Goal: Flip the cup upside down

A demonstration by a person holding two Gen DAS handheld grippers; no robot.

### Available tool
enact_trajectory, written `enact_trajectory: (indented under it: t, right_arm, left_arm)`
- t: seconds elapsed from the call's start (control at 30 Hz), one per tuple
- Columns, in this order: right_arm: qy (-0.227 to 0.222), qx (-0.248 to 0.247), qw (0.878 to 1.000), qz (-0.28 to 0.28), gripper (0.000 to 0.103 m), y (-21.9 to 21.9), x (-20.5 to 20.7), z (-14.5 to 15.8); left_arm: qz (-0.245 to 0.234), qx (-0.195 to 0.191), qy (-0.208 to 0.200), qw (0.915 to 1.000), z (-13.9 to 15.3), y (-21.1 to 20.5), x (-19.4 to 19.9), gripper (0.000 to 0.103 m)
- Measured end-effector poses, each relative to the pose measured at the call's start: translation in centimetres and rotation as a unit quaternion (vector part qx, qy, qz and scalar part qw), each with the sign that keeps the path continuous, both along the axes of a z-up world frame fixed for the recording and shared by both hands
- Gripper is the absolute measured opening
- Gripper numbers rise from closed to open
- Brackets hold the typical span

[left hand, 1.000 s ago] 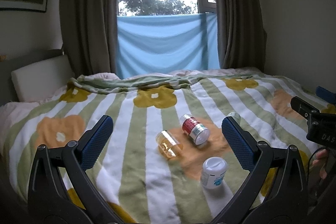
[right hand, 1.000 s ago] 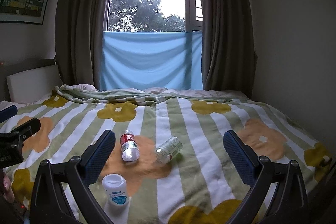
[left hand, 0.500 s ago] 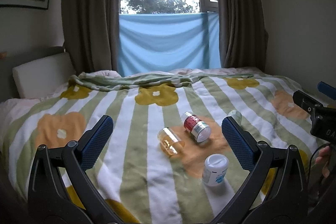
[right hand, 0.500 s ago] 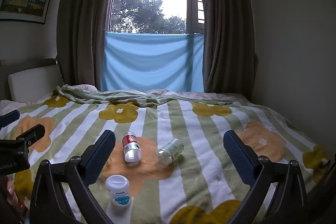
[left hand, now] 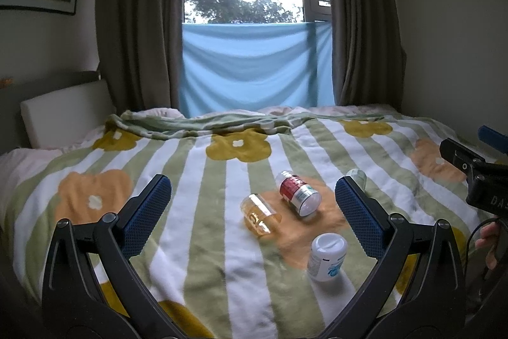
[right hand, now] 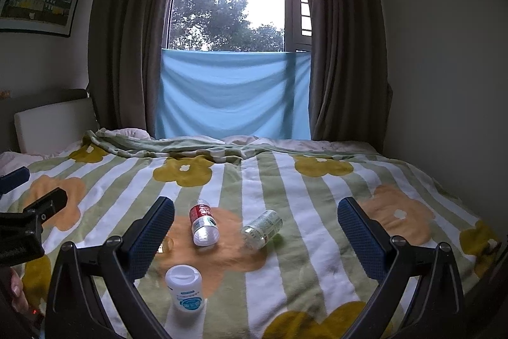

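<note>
The cup (left hand: 260,213) is clear amber plastic and lies on its side on the flowered blanket (left hand: 177,180), mouth toward the camera. My left gripper (left hand: 252,199) is open and held back above the near edge of the bed, and the cup shows between its blue fingers, well ahead of them. In the right wrist view only a sliver of the cup (right hand: 166,243) shows beside the left finger. My right gripper (right hand: 255,212) is open too, with nothing in it, hovering short of the objects.
A red-labelled bottle (left hand: 298,194) lies on its side just right of the cup. A clear bottle (right hand: 263,227) lies further right. A white jar (left hand: 327,256) stands upright nearer the camera. A pillow (left hand: 66,116) sits at the far left, and a wall (right hand: 444,84) borders the bed's right side.
Both views have shifted slightly, as if the grippers tilted up a little. Nothing on the bed has moved, and both grippers remain open.
</note>
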State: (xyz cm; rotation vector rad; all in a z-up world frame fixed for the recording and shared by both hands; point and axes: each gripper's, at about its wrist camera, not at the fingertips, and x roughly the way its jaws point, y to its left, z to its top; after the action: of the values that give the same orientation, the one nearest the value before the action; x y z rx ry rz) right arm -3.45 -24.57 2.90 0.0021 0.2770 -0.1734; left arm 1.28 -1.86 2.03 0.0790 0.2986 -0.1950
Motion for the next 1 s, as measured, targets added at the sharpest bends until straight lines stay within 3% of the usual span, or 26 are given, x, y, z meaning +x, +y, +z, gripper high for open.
enact_trajectory:
  t: [1.0]
  right_arm:
    - [-0.001,0.002,1.000,-0.003,0.103,0.78,-0.31,-0.12]
  left_arm:
    - [0.008,0.002,-0.022,0.9997,0.52,-0.08,-0.58,0.103]
